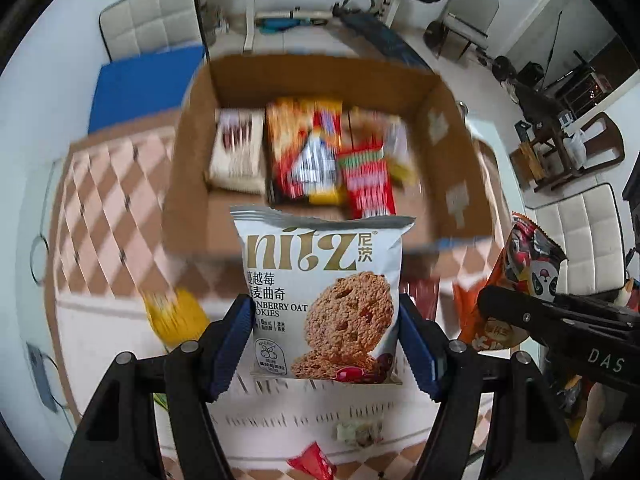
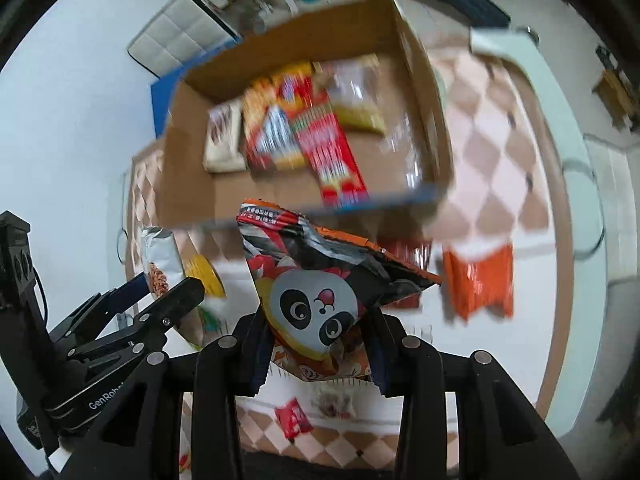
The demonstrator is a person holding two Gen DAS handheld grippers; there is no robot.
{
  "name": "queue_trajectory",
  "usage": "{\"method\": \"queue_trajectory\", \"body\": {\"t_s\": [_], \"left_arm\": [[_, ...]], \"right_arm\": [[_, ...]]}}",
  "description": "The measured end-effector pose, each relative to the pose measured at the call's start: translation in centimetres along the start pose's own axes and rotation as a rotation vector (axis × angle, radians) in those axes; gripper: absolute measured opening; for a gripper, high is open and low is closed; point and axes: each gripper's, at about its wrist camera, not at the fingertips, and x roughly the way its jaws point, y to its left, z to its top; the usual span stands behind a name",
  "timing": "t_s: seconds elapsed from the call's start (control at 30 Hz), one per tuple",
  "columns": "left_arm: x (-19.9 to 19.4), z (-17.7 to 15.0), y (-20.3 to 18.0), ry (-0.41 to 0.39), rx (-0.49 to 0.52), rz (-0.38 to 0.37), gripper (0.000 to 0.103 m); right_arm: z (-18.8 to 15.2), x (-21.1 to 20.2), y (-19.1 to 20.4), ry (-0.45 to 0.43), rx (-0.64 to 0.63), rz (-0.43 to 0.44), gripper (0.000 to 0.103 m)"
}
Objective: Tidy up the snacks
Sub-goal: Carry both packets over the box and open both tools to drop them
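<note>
My left gripper (image 1: 324, 320) is shut on a white cranberry oat cookie bag (image 1: 324, 296), held upright above the table in front of an open cardboard box (image 1: 192, 152). My right gripper (image 2: 320, 340) is shut on an orange and black panda snack bag (image 2: 316, 284), also held before the box (image 2: 416, 64). The box holds several snack packs, among them a white packet (image 1: 236, 152) and a red stick pack (image 1: 368, 184). The right gripper with its panda bag (image 1: 528, 264) shows at the right of the left wrist view. The left gripper (image 2: 160, 292) shows at the left of the right wrist view.
A checkered cloth (image 1: 108, 184) covers the table. Loose snacks lie on it: a yellow pack (image 1: 176, 312), an orange pack (image 2: 480, 280), a small red packet (image 2: 294, 420) and a wrapped sweet (image 1: 356, 432). Chairs (image 1: 152, 20) and a weight bench (image 1: 376, 32) stand behind.
</note>
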Motion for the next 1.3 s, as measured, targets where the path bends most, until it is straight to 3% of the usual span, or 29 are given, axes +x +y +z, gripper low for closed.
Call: {"method": "queue_trajectory", "body": {"t_s": [0.2, 0.4, 0.77, 1.2, 1.23, 1.3], "left_arm": [[0.8, 5.1, 0.3, -0.02, 0.018, 0.057, 0.069], [4.4, 7.8, 1.5, 0.051, 0.004, 0.059, 0.069], [10.4, 8.8, 2.5, 0.201, -0.008, 0.078, 0.069], [12.3, 8.9, 3.8, 0.266, -0.082, 0.049, 0.069], [12.4, 9.0, 3.9, 0.272, -0.087, 0.042, 0.07], [12.4, 9.2, 3.9, 0.275, -0.079, 0.05, 0.077]], "right_arm": [[6.7, 0.9, 0.9, -0.027, -0.012, -0.057, 0.042], [10.4, 3.8, 0.3, 0.013, -0.005, -0.116, 0.042], [12.9, 10.4, -1.9, 0.109, 0.013, -0.182, 0.042], [13.6, 11.4, -3.0, 0.15, 0.034, -0.196, 0.044], [13.6, 11.4, -3.0, 0.153, 0.035, -0.194, 0.046], [13.7, 11.3, -2.9, 0.167, 0.035, -0.195, 0.062]]}}
